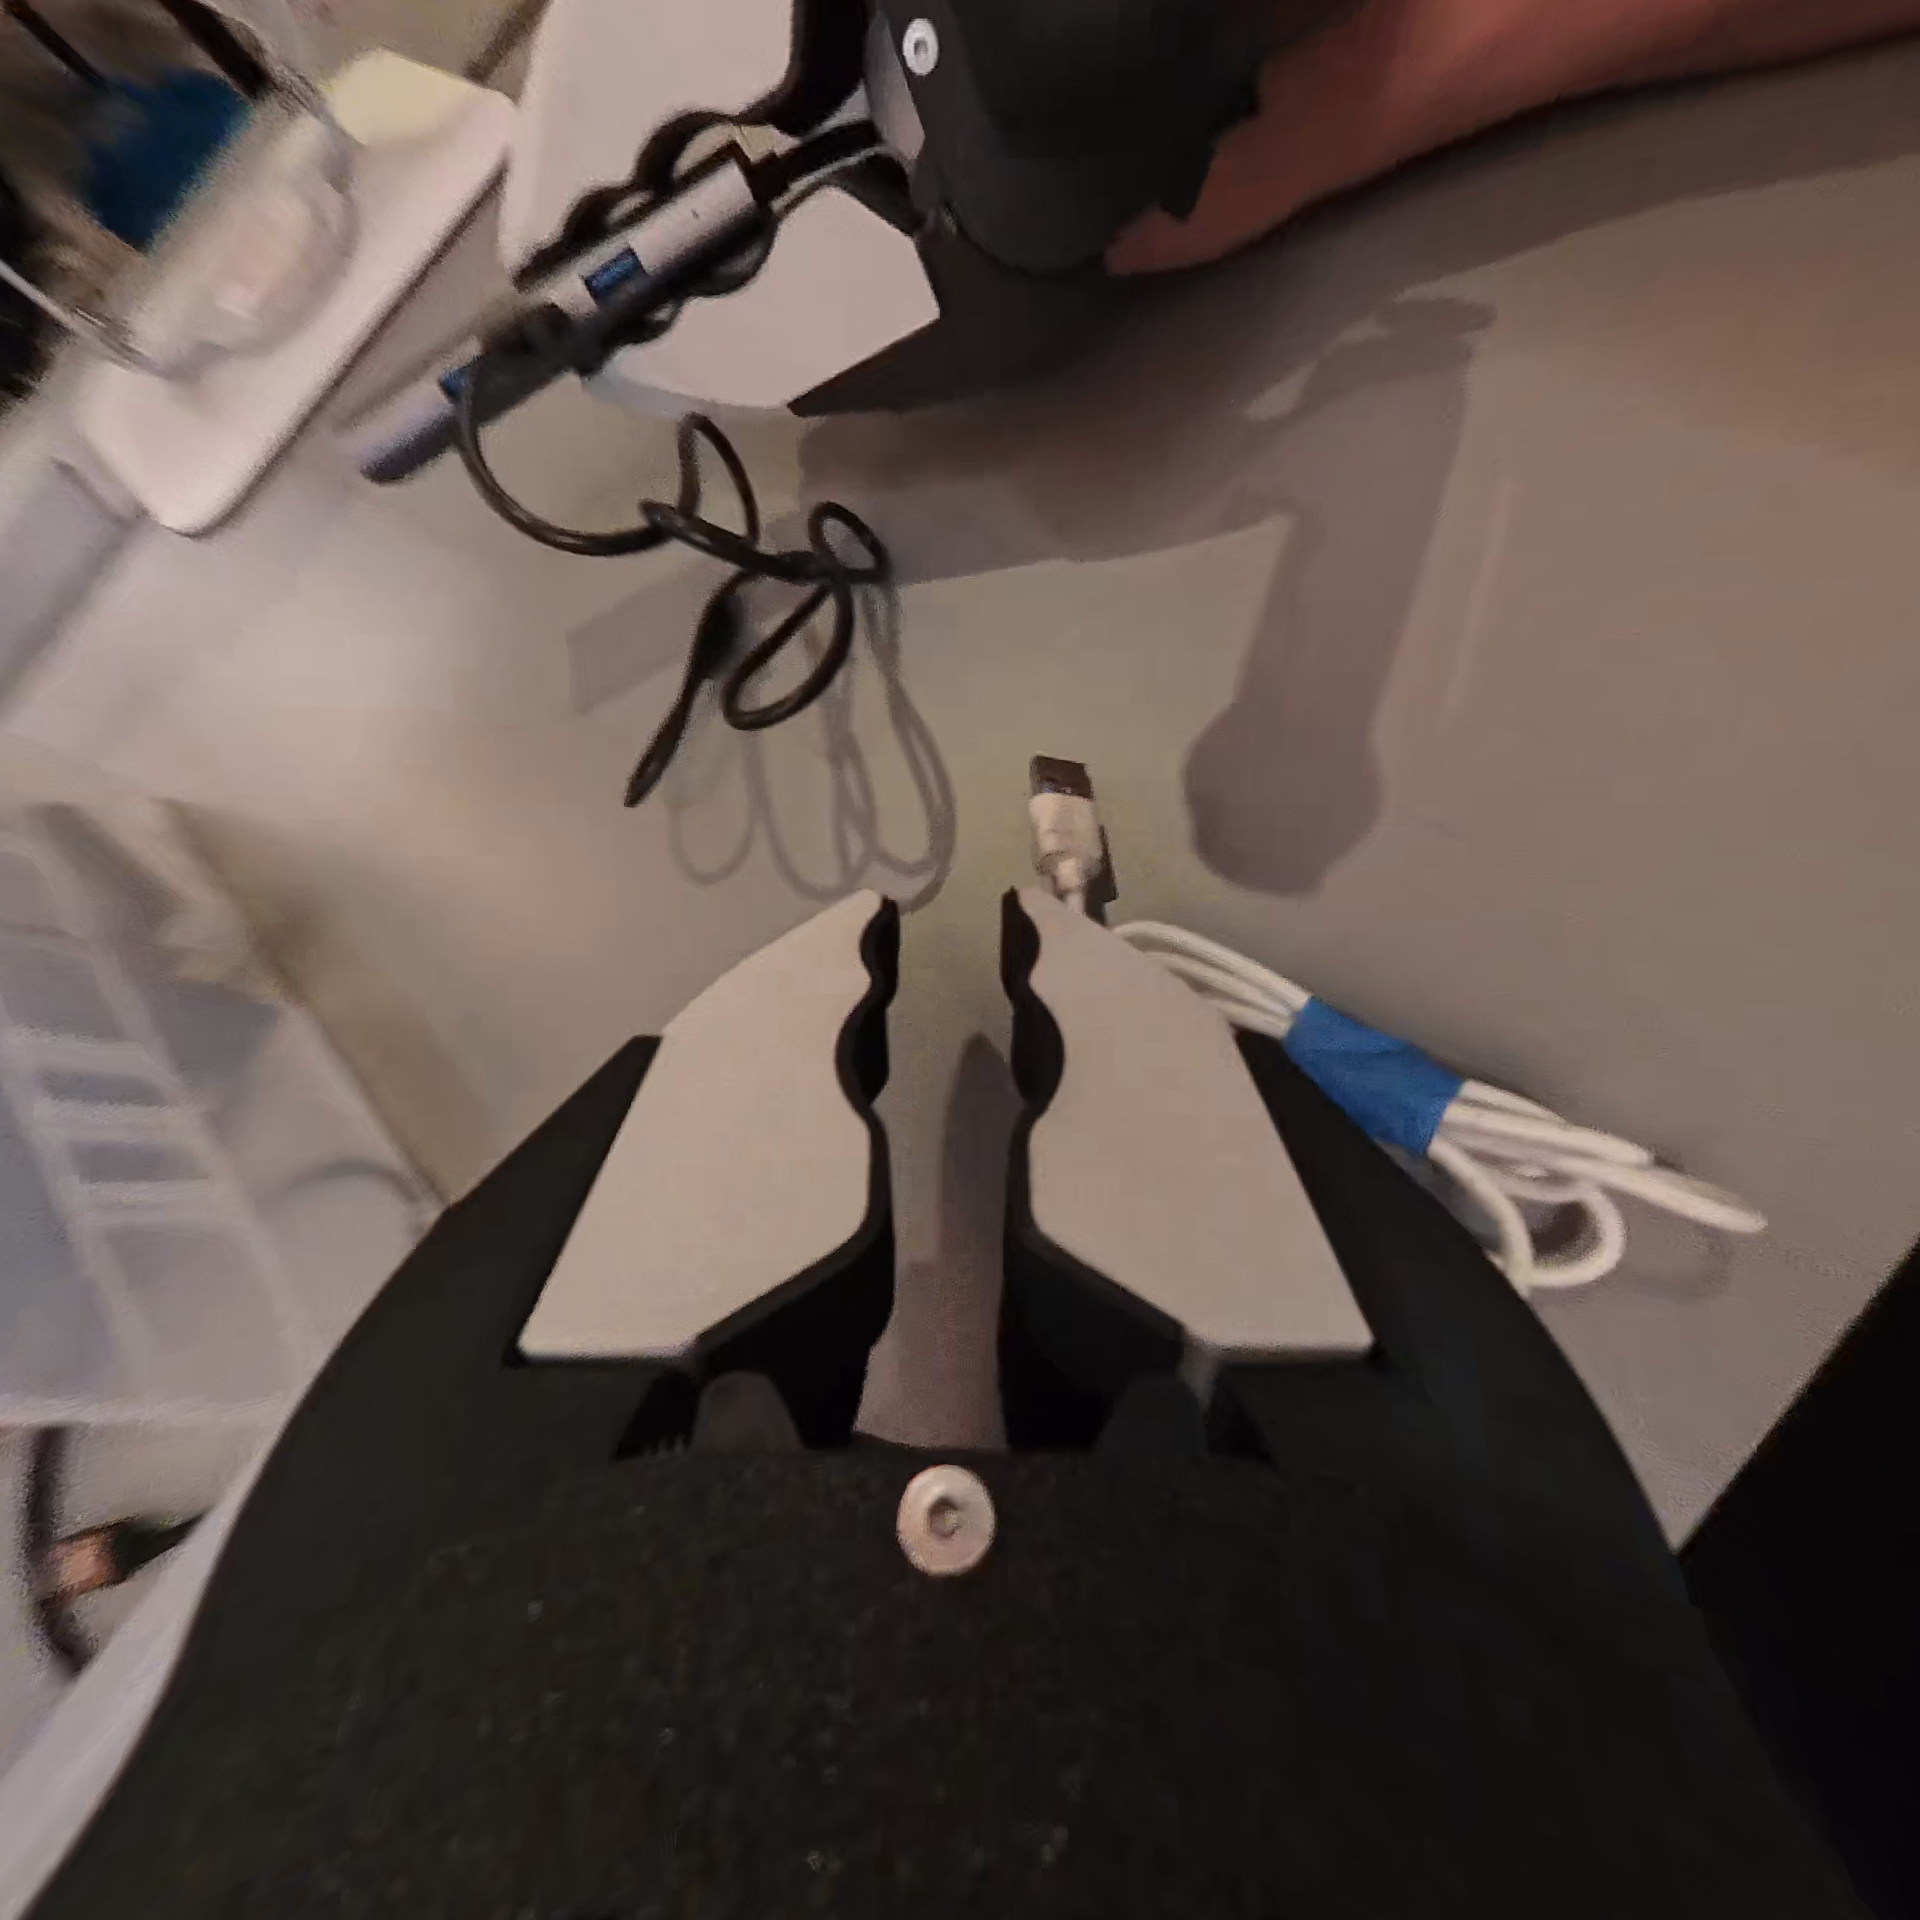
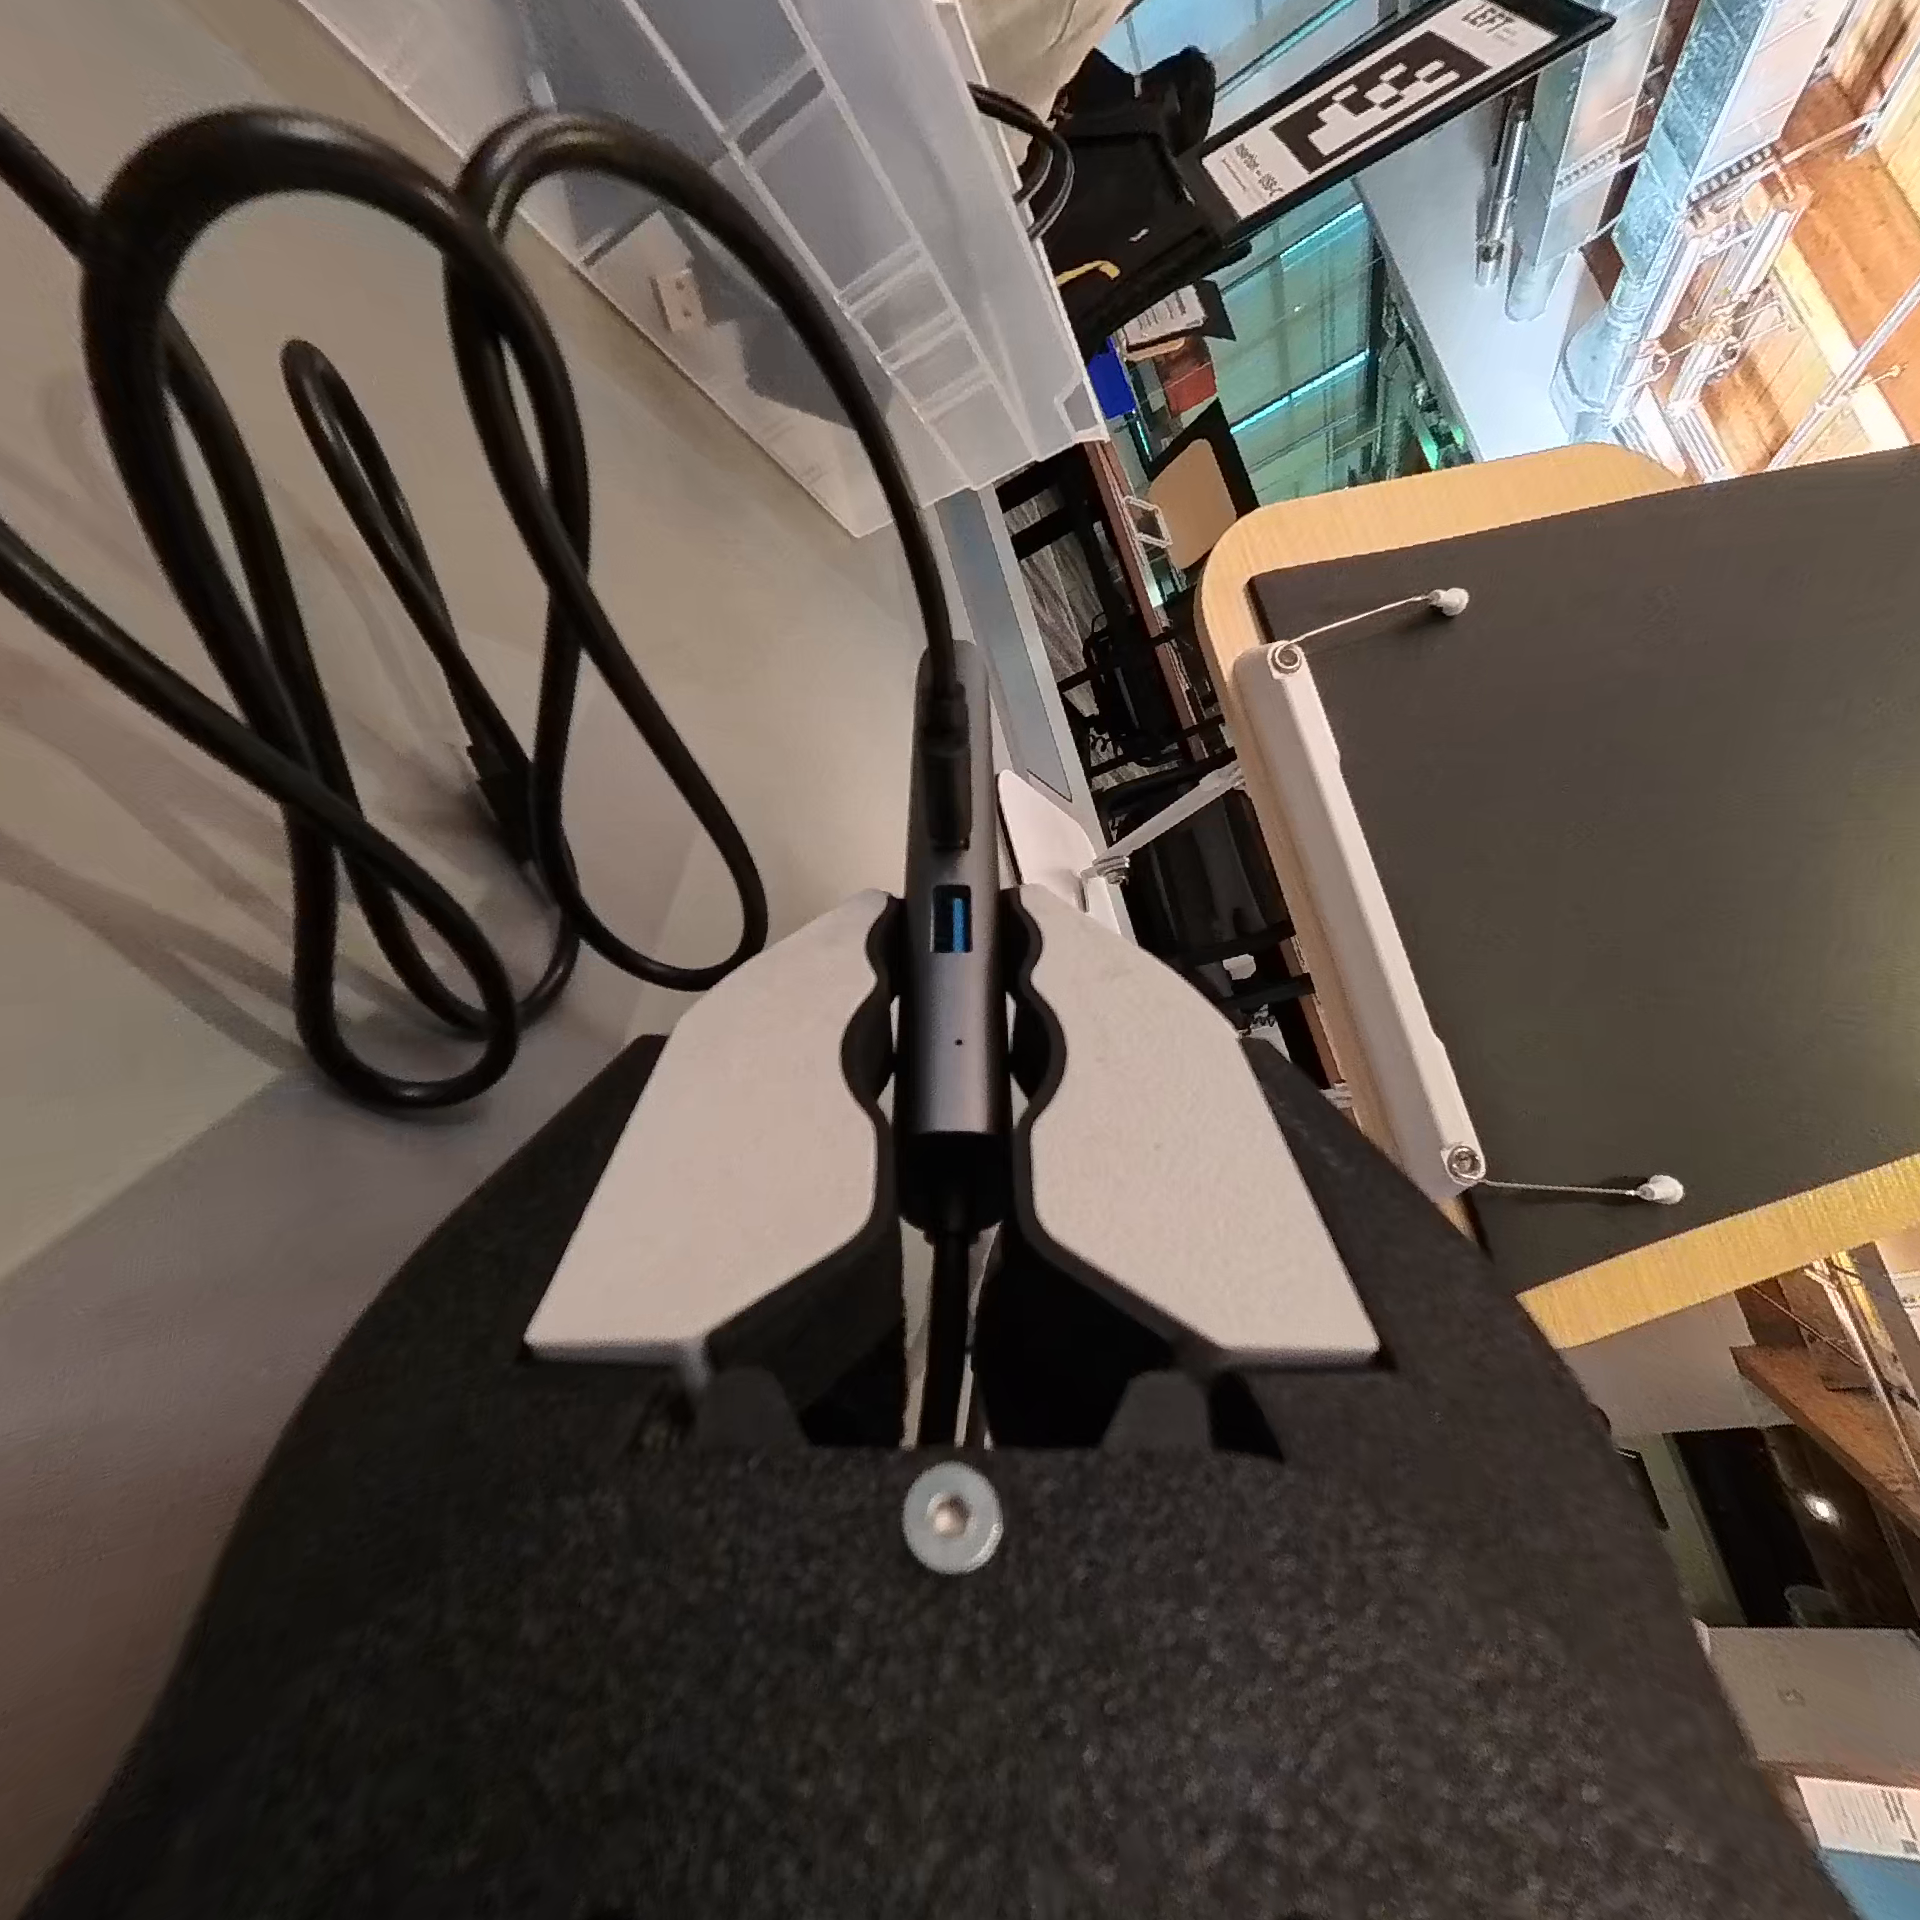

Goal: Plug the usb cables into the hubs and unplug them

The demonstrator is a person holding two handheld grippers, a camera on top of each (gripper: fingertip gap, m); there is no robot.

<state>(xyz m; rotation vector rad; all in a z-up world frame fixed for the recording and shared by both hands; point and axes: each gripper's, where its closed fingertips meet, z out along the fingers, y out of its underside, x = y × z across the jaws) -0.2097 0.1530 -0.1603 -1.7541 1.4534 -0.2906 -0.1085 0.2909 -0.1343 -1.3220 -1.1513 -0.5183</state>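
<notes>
My left gripper (image 1: 940,914) is open and empty, low over the grey table (image 1: 1455,675). A white USB cable (image 1: 1455,1132), bundled with blue tape, lies just to its right. The cable's plug (image 1: 1065,816) points away, beside the right fingertip. My right gripper (image 2: 951,920) is shut on a slim grey hub (image 2: 951,1029) with a blue port. It holds the hub above the table, as the left wrist view shows (image 1: 566,312). A black cable (image 2: 436,644) is plugged into the hub's far end and hangs in loops (image 1: 758,592).
A clear plastic bin (image 2: 894,260) stands along the table's far side. A white block (image 1: 301,312) and a clear container (image 1: 239,208) sit at the upper left. The table's edge (image 1: 1704,1496) runs at the lower right. A person's arm (image 1: 1507,114) is behind the right gripper.
</notes>
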